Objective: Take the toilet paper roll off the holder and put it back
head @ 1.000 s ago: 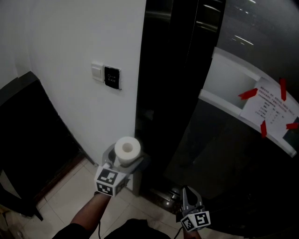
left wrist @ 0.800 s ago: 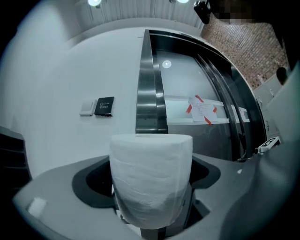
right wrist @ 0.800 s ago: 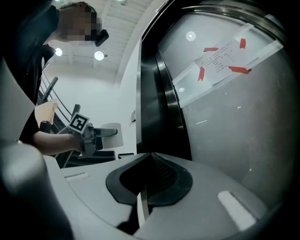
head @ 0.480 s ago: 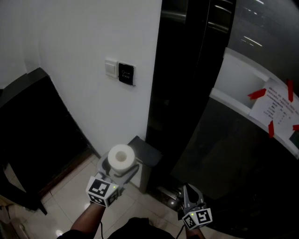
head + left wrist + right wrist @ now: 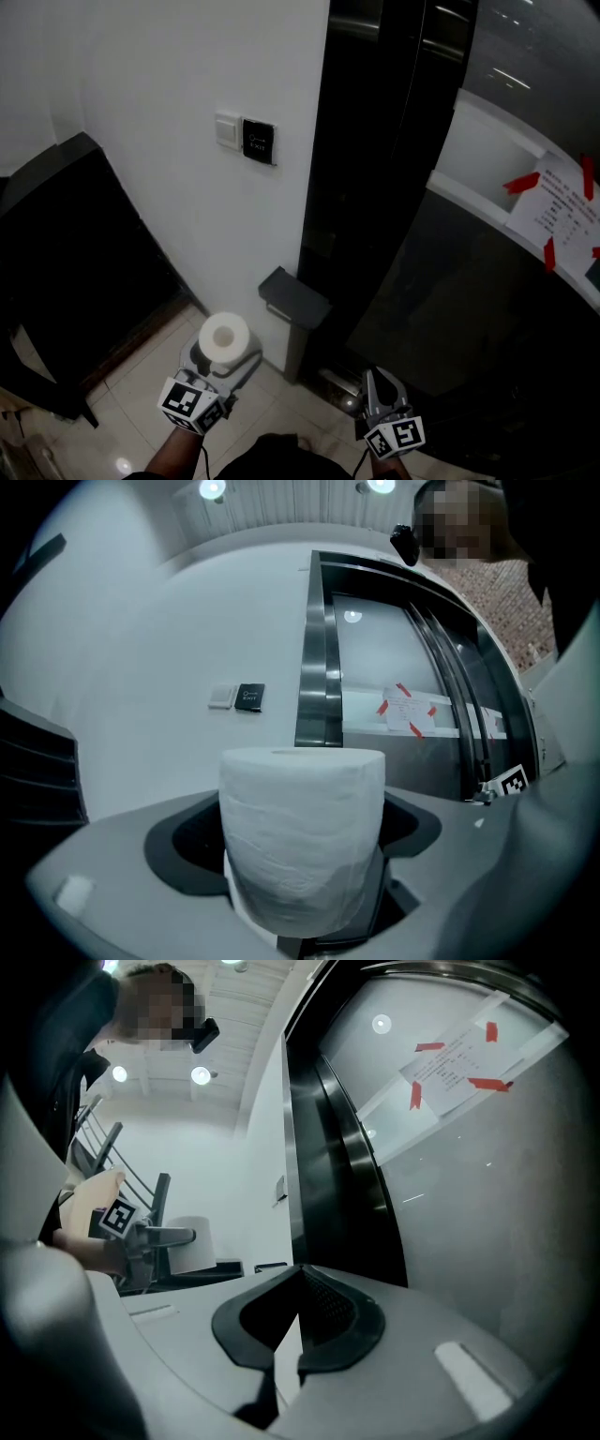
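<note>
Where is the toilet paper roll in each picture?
Head view: the toilet paper roll is low down, left of the middle.
Left gripper view: it stands big in the middle, gripped between the jaws.
Right gripper view: it is small, at the left.
Shared landmark: the notice with red tape.

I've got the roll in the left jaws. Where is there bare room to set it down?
The top of the gray holder by the white wall is bare. The pale floor tiles between it and the black furniture are free too. It is tighter by the right gripper at the dark door.
</note>
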A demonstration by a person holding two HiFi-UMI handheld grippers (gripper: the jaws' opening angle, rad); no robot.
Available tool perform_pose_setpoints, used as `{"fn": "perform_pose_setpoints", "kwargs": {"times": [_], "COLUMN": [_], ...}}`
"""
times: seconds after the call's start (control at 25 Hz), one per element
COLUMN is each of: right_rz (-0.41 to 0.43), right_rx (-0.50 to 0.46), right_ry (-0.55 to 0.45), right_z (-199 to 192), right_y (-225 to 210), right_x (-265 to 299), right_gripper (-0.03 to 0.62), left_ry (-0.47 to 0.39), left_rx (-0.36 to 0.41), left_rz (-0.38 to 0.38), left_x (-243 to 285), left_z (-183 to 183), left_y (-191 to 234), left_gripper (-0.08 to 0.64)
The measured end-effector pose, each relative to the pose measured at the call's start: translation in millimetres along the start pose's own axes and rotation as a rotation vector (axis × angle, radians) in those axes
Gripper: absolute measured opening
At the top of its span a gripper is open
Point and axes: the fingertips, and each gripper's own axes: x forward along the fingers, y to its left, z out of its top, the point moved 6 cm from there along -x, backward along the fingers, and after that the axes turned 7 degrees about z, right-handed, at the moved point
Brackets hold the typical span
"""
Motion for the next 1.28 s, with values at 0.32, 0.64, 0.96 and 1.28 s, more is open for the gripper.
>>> {"fn": "perform_pose_setpoints", "kwargs": {"times": [0.32, 0.64, 0.96, 1.28], "right_rz": [-0.012, -0.015, -0.011, -0.056], "right_rx": [0.007, 0.008, 0.008, 0.003], "right_ry": [-0.003, -0.003, 0.001, -0.001], "right_z": [-2.3, -2.5, -2.8, -1.2], "right_y": [0.9, -1.1, -0.4, -9.1], "right_x": [-3.7, -3.1, -0.1, -13.0], "right_gripper": [0.014, 0.014, 0.014, 0.014], "left_ry": [0.011, 0.033, 0.015, 0.023], "left_rx": [-0.059, -0.106, -0.176, -0.39], "left_rz": [-0.019, 0.012, 0.003, -0.095], "left_x": [-5.3, -5.1, -1.4, 17.6], "left_z": [-4.3, -16.3, -13.9, -21.0], "left_y": [-2.5, 8.7, 11.5, -4.5], "left_gripper": [0.453, 0.454, 0.454, 0.454]}}
